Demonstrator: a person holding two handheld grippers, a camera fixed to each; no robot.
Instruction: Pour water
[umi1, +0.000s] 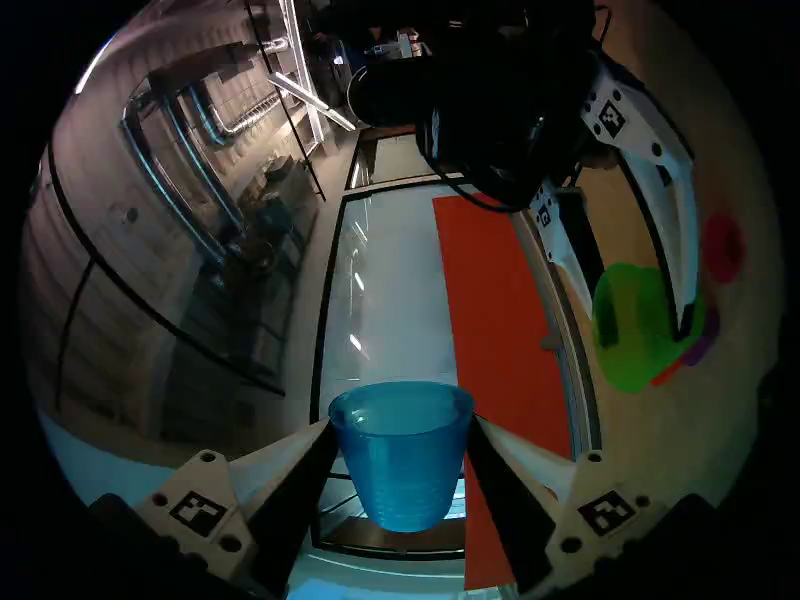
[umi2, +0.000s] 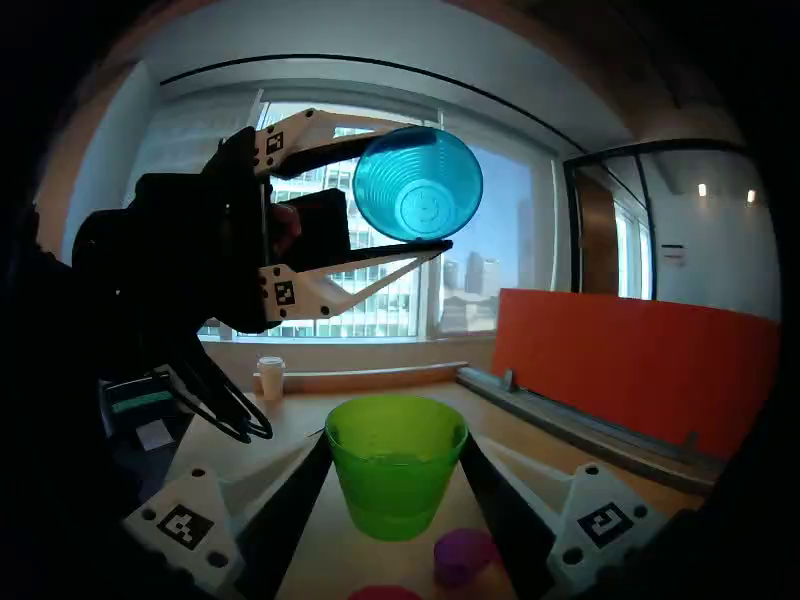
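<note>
My left tongs (umi1: 400, 430) clamp the blue cup (umi1: 402, 470) from both sides, its rim toward the top of my picture. At upper right I see the right tongs (umi1: 640, 315) gripping a green cup (umi1: 630, 330) (a pink thing (umi1: 722, 247) sits just beside it). An orange panel (umi1: 495, 310) runs between the cups.

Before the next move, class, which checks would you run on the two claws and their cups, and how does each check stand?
1. Left claw grips the blue cup on both sides: ok.
2. Right claw grips the green cup on both sides: ok.
3. Green cup upright, mouth open: ok.
4. Blue cup's mouth lined up over the green cup: cannot tell; it is held higher, tipped on its side.
5. Water in the blue cup: cannot tell.
6. Purple cup clear of the green cup: cannot tell; it sits close.
</note>
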